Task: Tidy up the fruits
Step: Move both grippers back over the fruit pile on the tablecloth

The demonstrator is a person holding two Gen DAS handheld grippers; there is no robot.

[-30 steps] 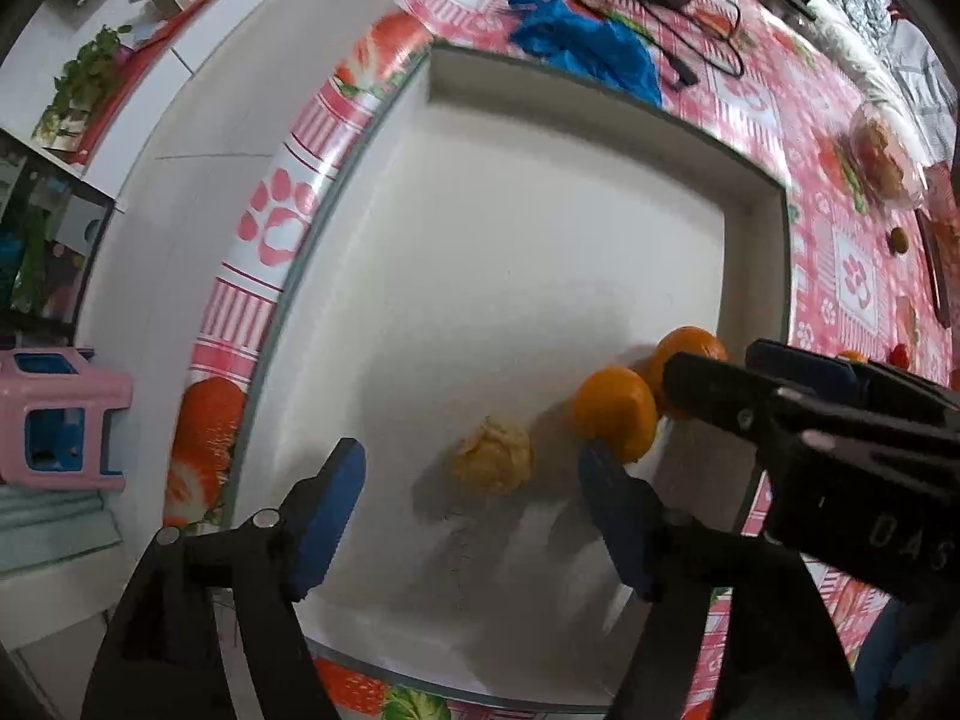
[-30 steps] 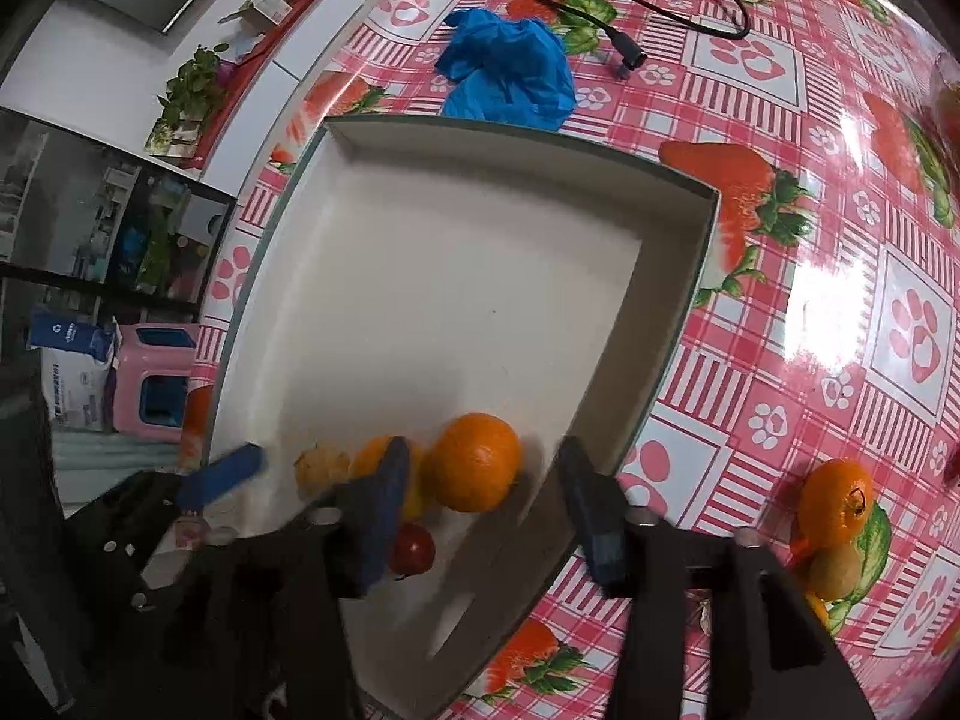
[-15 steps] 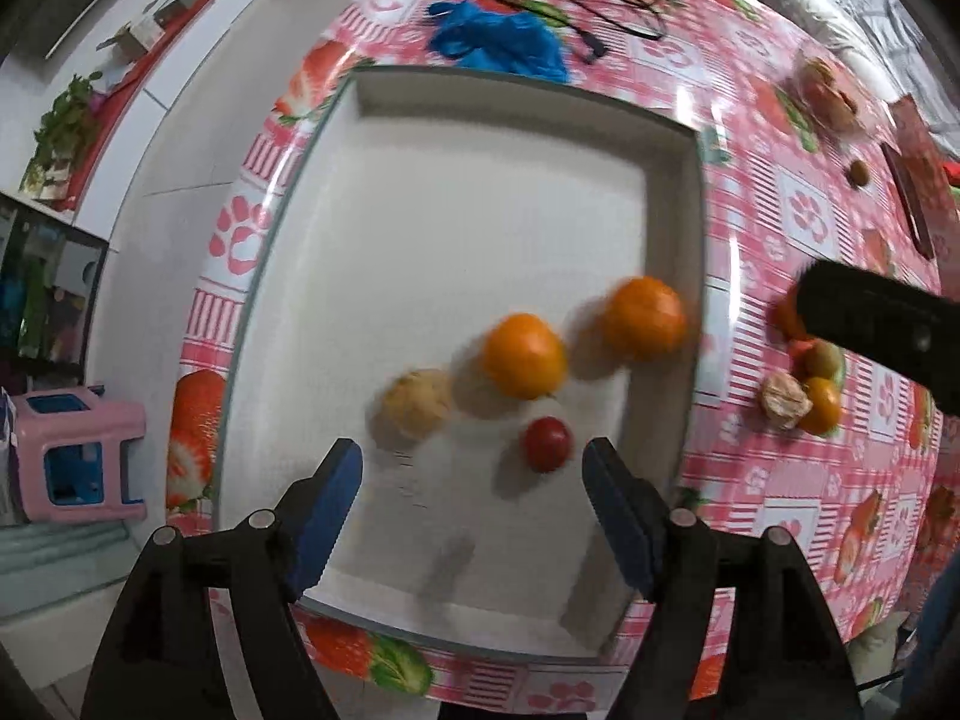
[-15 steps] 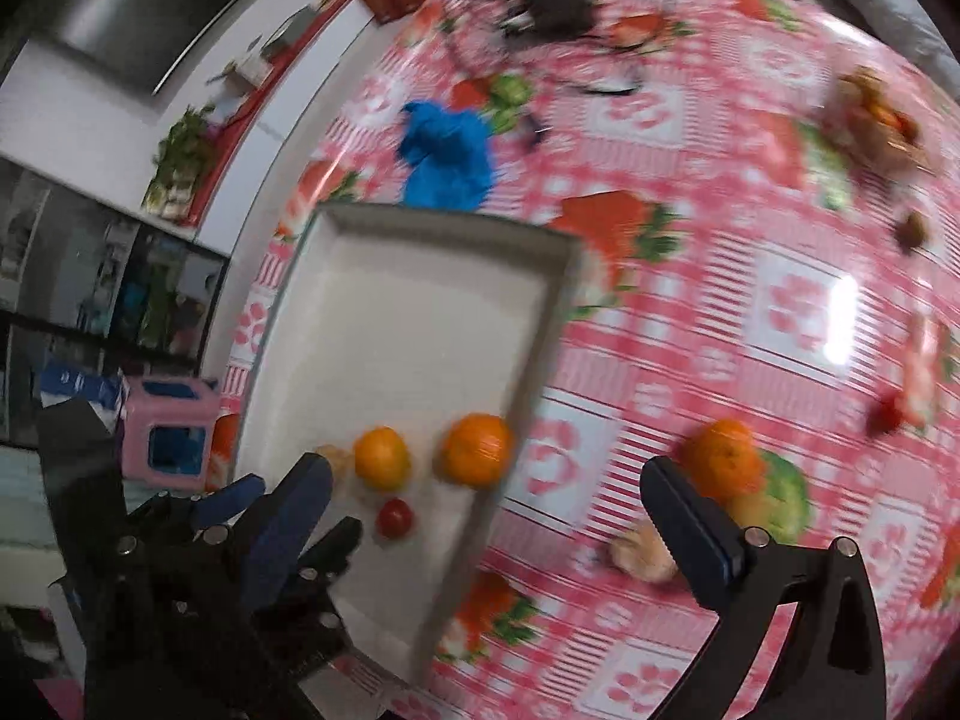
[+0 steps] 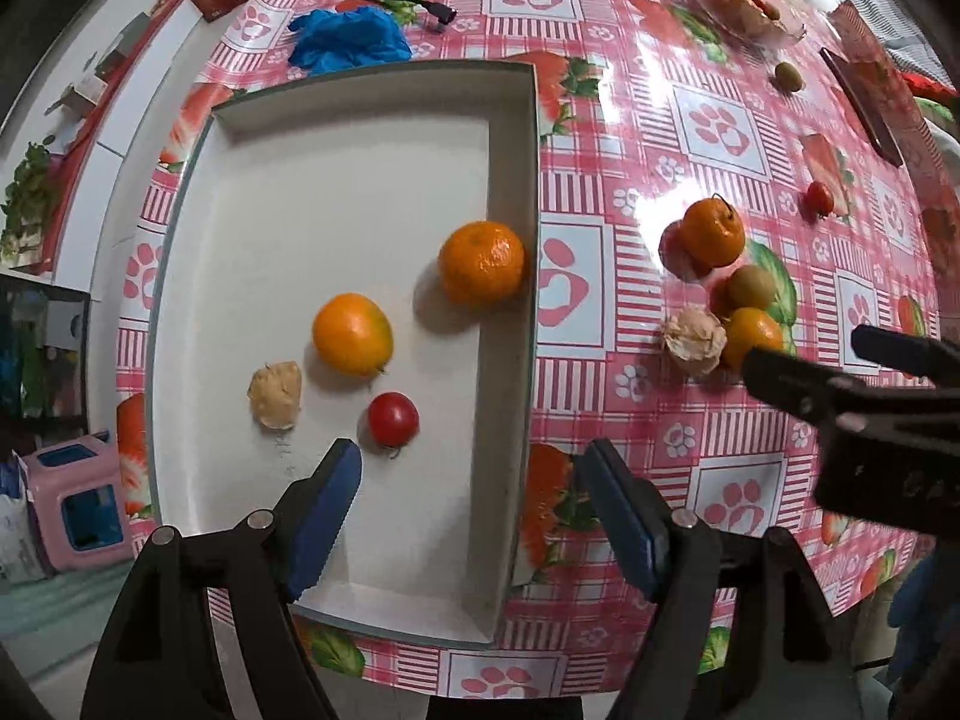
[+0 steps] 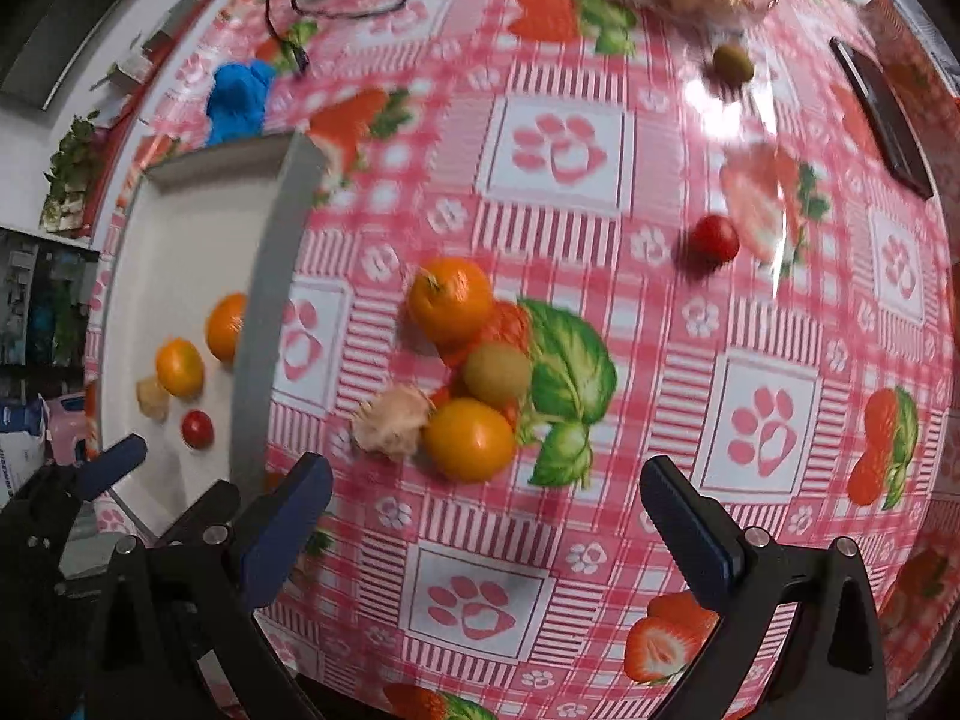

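Both hand-held grippers slid right since a second ago; my right hand-held gripper [image 6: 486,516] let go of its orange and now gapes wide over four loose fruits [image 6: 474,372]. Left hand-held gripper [image 5: 474,516] sits apart, empty. White tray [image 5: 510,330] on the worktop's left holds four: two oranges [image 5: 480,264], one tomato [image 5: 393,418], one husk [image 5: 275,394].
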